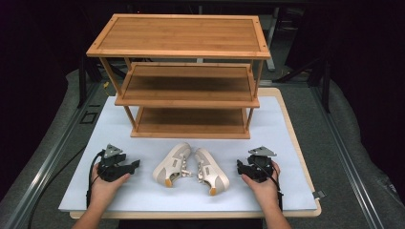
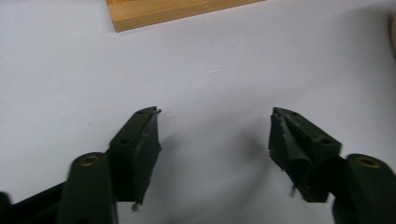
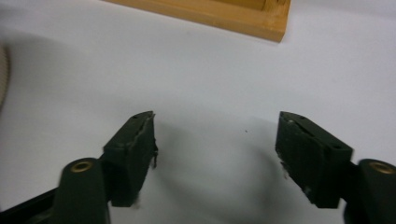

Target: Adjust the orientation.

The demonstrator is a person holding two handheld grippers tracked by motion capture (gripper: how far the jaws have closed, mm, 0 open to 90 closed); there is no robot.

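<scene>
On the table [image 1: 286, 200] lies a mat [image 1: 114, 129], and on the mat, toward the far side from you, stands a rack [image 1: 184, 76] with three shelves one above the other. In front of the rack, near the middle of the mat, two shoes lie side by side: the left shoe [image 1: 172, 163] and the right shoe [image 1: 211, 171], almost touching. Your left gripper [image 1: 133, 165] rests on the mat to the left of the shoes, and your right gripper [image 1: 239, 165] to their right. Each is apart from the shoe next to it.
</scene>
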